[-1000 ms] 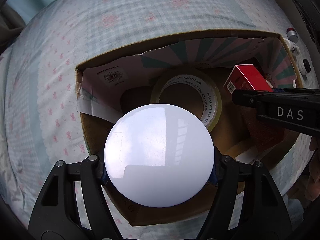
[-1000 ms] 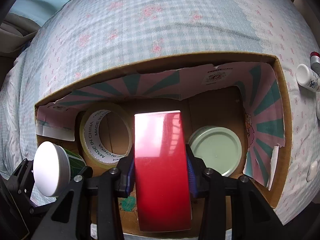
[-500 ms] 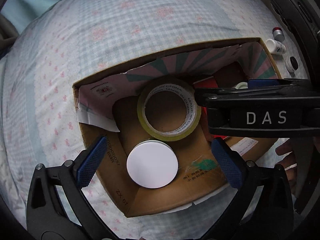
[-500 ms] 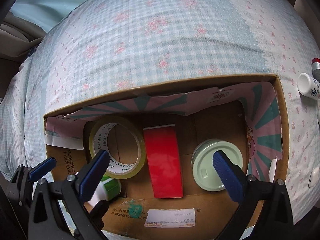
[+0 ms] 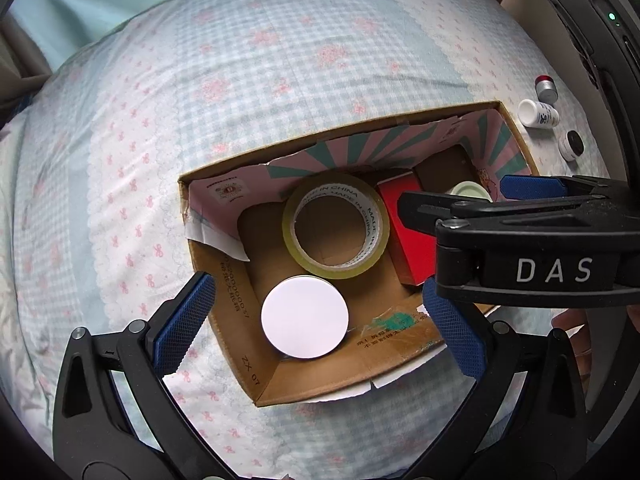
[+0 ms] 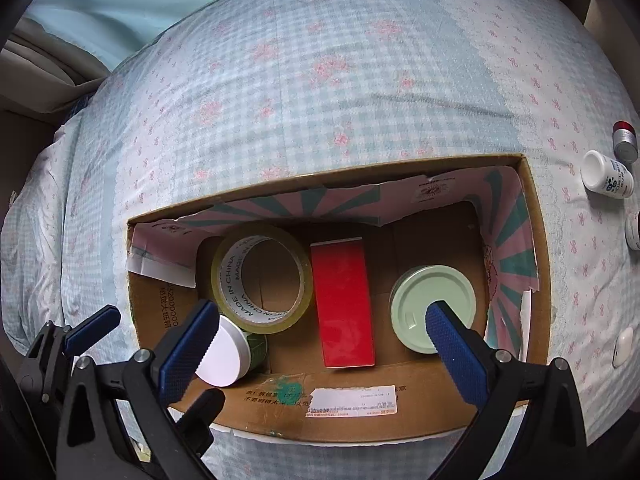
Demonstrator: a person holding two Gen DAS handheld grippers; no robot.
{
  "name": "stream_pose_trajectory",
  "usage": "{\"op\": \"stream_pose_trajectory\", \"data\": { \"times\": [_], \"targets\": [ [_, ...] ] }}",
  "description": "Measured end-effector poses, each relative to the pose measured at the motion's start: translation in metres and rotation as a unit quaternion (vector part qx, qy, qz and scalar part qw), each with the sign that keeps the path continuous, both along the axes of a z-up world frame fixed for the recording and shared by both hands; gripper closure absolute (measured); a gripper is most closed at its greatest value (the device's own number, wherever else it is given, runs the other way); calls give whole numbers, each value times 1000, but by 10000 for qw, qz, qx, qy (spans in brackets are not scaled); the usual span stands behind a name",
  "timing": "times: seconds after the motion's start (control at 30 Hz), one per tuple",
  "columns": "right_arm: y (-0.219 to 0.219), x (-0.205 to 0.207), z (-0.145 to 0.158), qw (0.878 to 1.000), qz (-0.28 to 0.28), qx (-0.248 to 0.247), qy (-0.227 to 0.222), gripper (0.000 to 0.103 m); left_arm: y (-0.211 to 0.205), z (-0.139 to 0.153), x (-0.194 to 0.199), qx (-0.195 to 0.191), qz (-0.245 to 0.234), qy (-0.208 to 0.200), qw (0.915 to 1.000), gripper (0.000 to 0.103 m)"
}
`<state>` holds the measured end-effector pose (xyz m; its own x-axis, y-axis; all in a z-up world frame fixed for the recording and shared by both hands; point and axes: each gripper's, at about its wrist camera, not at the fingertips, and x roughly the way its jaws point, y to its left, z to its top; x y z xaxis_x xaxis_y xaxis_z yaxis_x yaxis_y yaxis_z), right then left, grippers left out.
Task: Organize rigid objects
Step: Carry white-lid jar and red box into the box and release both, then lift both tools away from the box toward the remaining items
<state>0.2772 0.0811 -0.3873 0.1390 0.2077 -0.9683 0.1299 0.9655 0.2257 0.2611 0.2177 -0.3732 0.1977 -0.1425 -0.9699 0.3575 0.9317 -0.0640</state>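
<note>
Cardboard box (image 6: 340, 420) now holds white jar (image 5: 304, 317) at 7 o'clock and red pack (image 6: 343, 304) mid-box; both just released. Left claw (image 5: 316, 320) and right claw (image 6: 320, 338) gape empty. Bottles (image 6: 606, 174) at 2 o'clock next, probably.

Inside the cardboard box (image 6: 534, 240) your open floor is the bare brown strip between the red box (image 6: 344, 304) and the pale green lid (image 6: 434, 306), plus the far right corner behind that lid; the left half is crowded, with the tape roll (image 6: 262, 278) leaning over the white-lidded jar (image 6: 224, 350) and sitting just beside the red box. Torn paper flaps hang in along the far and left walls. Outside, the bedspread (image 6: 320, 92) beyond the box lies open, but to the right a white bottle (image 6: 606, 176) and a silver-capped tube (image 6: 625, 140) lie near the box wall, and the right tongs (image 5: 472, 192) span the box's right end in the left wrist view.
</note>
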Motion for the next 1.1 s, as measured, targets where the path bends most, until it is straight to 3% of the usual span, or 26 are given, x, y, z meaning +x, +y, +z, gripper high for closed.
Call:
{"op": "stream_pose_trajectory", "data": {
  "times": [0.2,0.67,0.9,1.1],
  "targets": [
    [5,-13,34,9996,64,-32,-259,0,5,34,-13,-41,85,-268,9996,0],
    [-19,-80,159,9937,58,-403,-1045,0,21,143,-75,-448,533,-982,9927,0],
    [-69,-130,205,9896,-166,-836,-1163,0,-12,183,-98,-632,437,-1320,9883,0],
    [-133,-164,225,9861,-309,-1113,-1191,0,-70,211,-115,-831,359,-1636,9824,0]
  ]
}}
